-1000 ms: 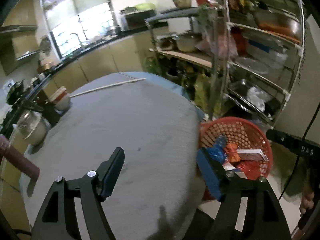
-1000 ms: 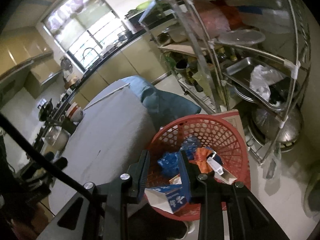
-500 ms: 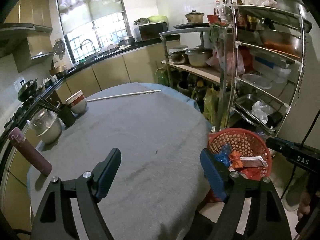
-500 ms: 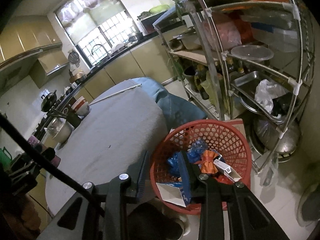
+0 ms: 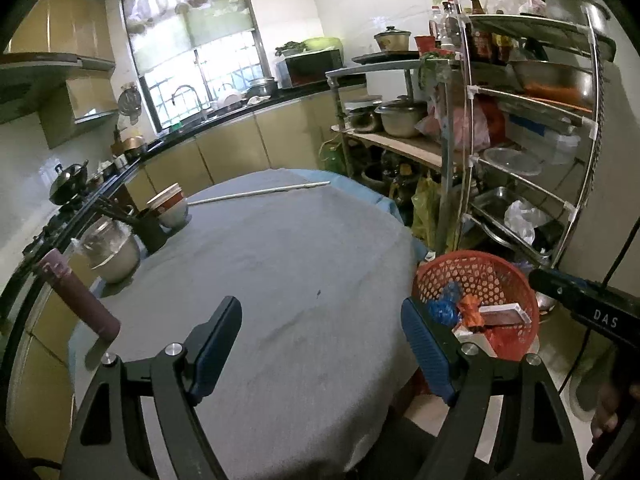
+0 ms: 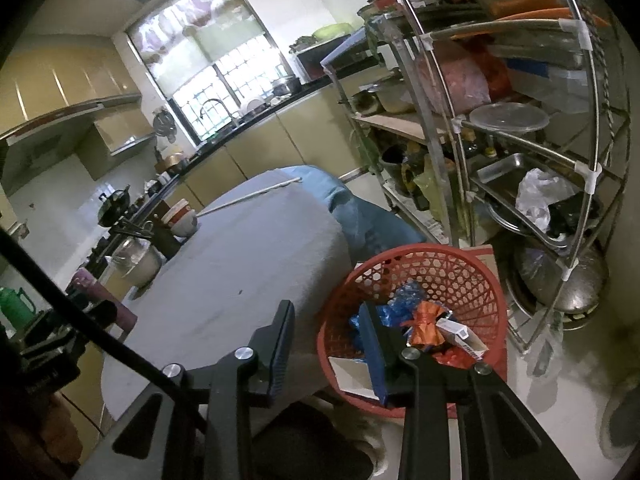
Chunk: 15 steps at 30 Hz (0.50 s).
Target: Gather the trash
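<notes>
Beside the round table (image 5: 280, 280), on the floor at its right edge, stands a red mesh basket (image 5: 472, 268) that holds the trash. Inside the basket lie a crumpled blue wrapper (image 6: 400, 300), an orange wrapper (image 6: 426, 322), a narrow white box (image 6: 460, 334) leaning toward the basket's right wall, and a white and blue carton (image 6: 352, 372) against its near wall.

The left gripper (image 5: 322, 344) hangs over the near part of the table, its jaws spread wide with nothing between them; its right finger (image 5: 424, 352) overlaps the basket's near rim in the left wrist view. The right gripper (image 6: 326, 346) hangs above the gap between table edge and basket, jaws a little apart and empty, the carton lying in the basket below them. Its body (image 5: 580, 308) shows at the far right of the left wrist view, past the basket.

On the table's far left side sit a stack of bowls (image 5: 170, 208), a covered bowl (image 5: 114, 252), a dark holder (image 5: 150, 228) and a maroon flask (image 5: 80, 296). A long thin stick (image 5: 260, 192) lies across the table's far edge. Behind the basket rises a metal rack (image 6: 520, 140) crowded with pots, trays and bags.
</notes>
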Each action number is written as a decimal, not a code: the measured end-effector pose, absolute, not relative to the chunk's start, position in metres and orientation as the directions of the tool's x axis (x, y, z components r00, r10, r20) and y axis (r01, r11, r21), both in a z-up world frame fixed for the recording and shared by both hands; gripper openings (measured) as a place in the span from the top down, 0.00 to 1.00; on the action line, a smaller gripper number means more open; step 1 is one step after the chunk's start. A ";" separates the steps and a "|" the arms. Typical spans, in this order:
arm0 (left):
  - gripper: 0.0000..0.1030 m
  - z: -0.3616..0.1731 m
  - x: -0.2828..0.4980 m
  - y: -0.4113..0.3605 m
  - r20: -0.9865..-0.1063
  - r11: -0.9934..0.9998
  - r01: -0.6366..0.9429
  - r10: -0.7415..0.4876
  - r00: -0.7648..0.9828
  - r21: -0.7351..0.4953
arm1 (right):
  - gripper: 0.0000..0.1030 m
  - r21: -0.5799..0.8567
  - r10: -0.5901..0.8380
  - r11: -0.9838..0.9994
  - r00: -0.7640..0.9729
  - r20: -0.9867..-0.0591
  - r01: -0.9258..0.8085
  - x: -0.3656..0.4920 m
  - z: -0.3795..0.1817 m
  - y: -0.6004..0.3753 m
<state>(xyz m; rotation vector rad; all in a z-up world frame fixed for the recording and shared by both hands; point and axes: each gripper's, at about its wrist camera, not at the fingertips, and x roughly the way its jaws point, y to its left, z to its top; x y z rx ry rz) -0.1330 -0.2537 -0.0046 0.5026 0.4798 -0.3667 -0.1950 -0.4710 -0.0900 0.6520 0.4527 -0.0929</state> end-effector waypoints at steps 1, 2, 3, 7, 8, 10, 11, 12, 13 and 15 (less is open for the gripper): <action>0.20 -0.005 -0.137 -0.252 -0.519 0.819 0.435 -0.205 0.830 0.373 | 0.64 0.565 0.063 0.796 0.900 -0.431 0.215 -0.196 -0.090 -0.469; 0.20 -0.006 -0.141 -0.251 -0.518 0.823 0.425 -0.193 0.833 0.377 | 0.64 0.566 0.069 0.798 0.901 -0.428 0.208 -0.196 -0.090 -0.468; 0.20 -0.006 -0.144 -0.249 -0.517 0.826 0.416 -0.183 0.836 0.381 | 0.64 0.567 0.081 0.800 0.903 -0.421 0.193 -0.197 -0.090 -0.465; 0.20 -0.004 -0.156 -0.237 -0.510 0.847 0.370 -0.140 0.849 0.383 | 0.64 0.556 0.119 0.818 0.904 -0.410 0.144 -0.195 -0.088 -0.451; 0.20 -0.002 -0.159 -0.232 -0.507 0.854 0.358 -0.133 0.852 0.378 | 0.64 0.552 0.134 0.824 0.904 -0.405 0.126 -0.194 -0.086 -0.446; 0.20 0.001 -0.165 -0.224 -0.491 0.867 0.327 -0.112 0.864 0.376 | 0.64 0.543 0.153 0.834 0.906 -0.394 0.095 -0.193 -0.082 -0.437; 0.20 0.004 -0.168 -0.220 -0.482 0.874 0.309 -0.101 0.870 0.376 | 0.64 0.537 0.160 0.840 0.908 -0.388 0.082 -0.193 -0.079 -0.433; 0.20 0.006 -0.170 -0.215 -0.473 0.881 0.291 -0.089 0.877 0.373 | 0.64 0.530 0.170 0.846 0.910 -0.378 0.062 -0.194 -0.075 -0.427; 0.20 0.010 -0.174 -0.210 -0.465 0.889 0.273 -0.078 0.882 0.367 | 0.64 0.527 0.179 0.849 0.913 -0.368 0.046 -0.196 -0.071 -0.423; 0.20 0.014 -0.180 -0.203 -0.449 0.898 0.243 -0.058 0.892 0.367 | 0.64 0.521 0.189 0.853 0.917 -0.352 0.024 -0.199 -0.065 -0.417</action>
